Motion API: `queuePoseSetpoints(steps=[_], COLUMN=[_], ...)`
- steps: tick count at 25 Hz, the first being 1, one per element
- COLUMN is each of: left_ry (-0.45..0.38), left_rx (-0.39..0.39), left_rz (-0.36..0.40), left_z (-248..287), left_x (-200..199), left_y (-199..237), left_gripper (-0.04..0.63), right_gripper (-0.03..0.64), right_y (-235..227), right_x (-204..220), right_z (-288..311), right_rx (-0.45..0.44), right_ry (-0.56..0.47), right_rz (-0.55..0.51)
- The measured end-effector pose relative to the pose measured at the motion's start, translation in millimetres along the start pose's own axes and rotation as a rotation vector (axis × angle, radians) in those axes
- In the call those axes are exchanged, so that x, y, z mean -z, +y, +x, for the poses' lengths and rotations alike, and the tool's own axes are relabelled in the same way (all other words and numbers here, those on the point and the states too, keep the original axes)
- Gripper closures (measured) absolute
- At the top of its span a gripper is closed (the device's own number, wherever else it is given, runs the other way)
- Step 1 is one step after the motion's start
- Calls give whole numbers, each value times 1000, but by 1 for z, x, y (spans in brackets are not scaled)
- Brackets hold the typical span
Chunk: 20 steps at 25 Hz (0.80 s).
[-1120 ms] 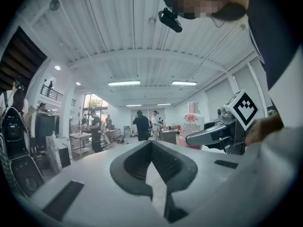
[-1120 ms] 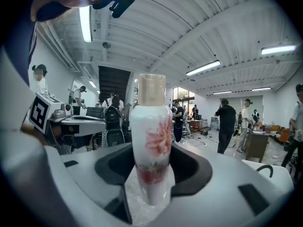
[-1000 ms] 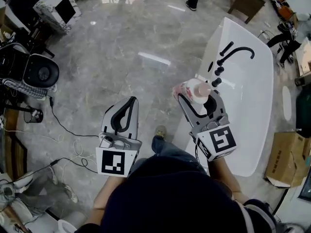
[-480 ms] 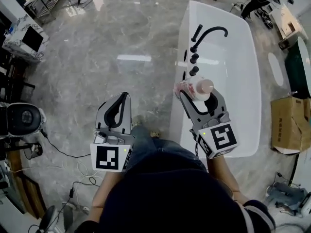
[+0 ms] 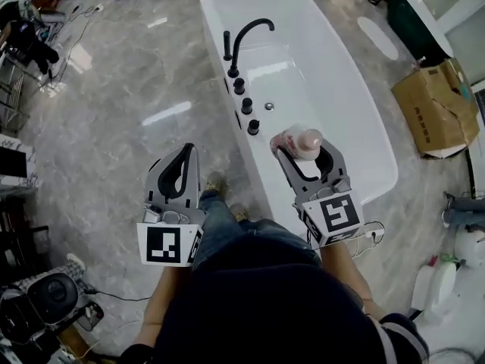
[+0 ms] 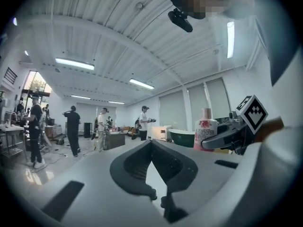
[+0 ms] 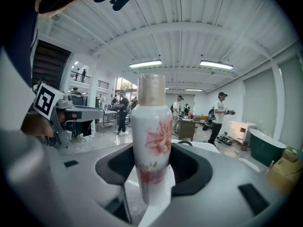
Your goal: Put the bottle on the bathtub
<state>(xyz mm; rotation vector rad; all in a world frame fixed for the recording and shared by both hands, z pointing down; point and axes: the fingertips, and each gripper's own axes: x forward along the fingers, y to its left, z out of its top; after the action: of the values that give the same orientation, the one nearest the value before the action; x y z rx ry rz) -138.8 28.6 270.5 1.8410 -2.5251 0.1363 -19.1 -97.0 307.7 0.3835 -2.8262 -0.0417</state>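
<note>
- One bottle [image 7: 151, 141], white with a pink flower print and a pale cap, stands upright between the jaws of the right gripper [image 5: 303, 155], which pinch its lower body from both sides.
- Seen in the head view, the bottle is held in the air over the near end of the white bathtub [image 5: 327, 82], just right of the closest of the black knobs [image 5: 246, 105] on the tub's left rim.
- Beyond the knobs, a black curved faucet [image 5: 250, 32] arches over the basin from that same rim.
- Well to the left of the tub, the left gripper [image 5: 189, 150] is held over the grey marble floor [image 5: 114, 127] with its jaws pressed together at the tips and nothing between them.
- On the floor past the tub's far side lies a cardboard box [image 5: 428, 105].
</note>
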Motion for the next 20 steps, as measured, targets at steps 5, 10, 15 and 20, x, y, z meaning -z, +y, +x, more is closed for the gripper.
queuePoseSetpoints(steps=[5,10,15,20], left_ry=[17,40,32,48], left_rx=[156,369,532,701], left_rz=[8,40,44,54], left_z=[57,112,155,183], left_x=[2,3,9,21], left_y=[-11,-22,-23,-30], left_gripper=[572,572,572,572], right_gripper=[380,380,380,380], right_y=[-31,-57,-69,-72], right_x=[17,35,50,69], right_z=[9,22,43,54], right_rx=[124,280,405,527], right_ry=[26,67,70,105], right_rz=[57,114,147,193])
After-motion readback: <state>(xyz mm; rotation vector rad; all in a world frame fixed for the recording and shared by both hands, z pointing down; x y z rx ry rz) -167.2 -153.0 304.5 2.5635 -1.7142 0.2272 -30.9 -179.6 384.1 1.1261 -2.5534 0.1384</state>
